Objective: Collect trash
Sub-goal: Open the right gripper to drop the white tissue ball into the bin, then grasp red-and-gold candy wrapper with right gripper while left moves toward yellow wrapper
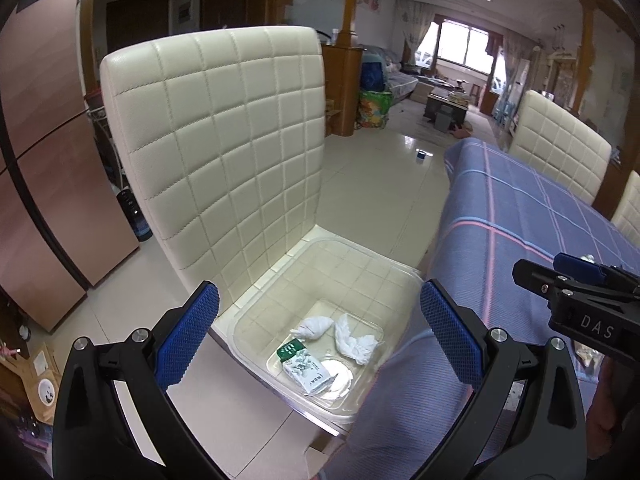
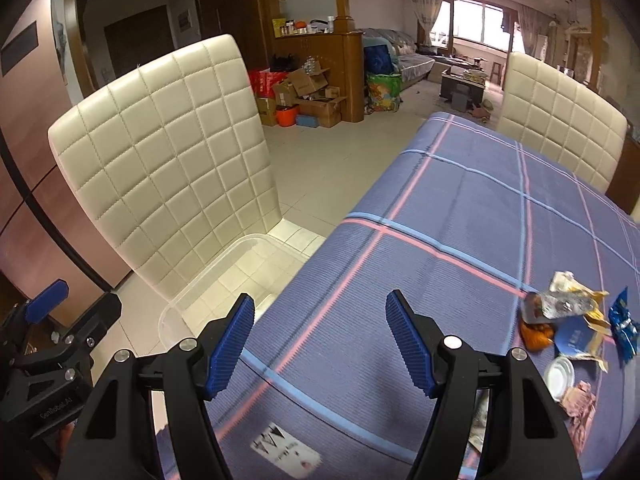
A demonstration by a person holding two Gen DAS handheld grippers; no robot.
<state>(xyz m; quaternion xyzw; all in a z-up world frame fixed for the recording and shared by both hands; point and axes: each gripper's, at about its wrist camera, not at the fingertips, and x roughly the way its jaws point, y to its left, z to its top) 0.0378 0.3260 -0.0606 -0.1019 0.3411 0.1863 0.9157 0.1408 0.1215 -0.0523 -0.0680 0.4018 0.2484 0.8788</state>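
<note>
- Left gripper [image 1: 320,332] fingers spread wide, nothing held, hung over clear plastic bin [image 1: 400,270] at lower centre of left view.
- Bin sat on seat of cream quilted chair [image 1: 216,128]; rounded-corner rectangle, see-through walls, right rim just beside draped edge of tablecloth [image 1: 540,216].
- Inside bin, lower part: two crumpled white tissues [image 1: 356,342], small green-and-white box [image 1: 306,366], round clear lid [image 1: 338,376] partly under the box. Upper half of bin floor bare.
- Right gripper [image 2: 320,340] fingers also wide, holding nothing, over left part of table; ribbed blue pads [image 2: 234,344].
- Tablecloth ribbed blue-purple with pink and light-blue lines; wide bare stretch in centre and upper right of right view.
- Trash pile [image 2: 572,320] at right edge of right view: foil wrapper, blue packet, orange bit, round white lid, torn paper. Well apart from gripper.
- Blurred printed card [image 2: 286,452] at bottom centre on cloth.
- Second cream chair [image 2: 560,120] upper right, at far table edge.
- Glossy tile floor [image 1: 380,176] open between chair and table.
</note>
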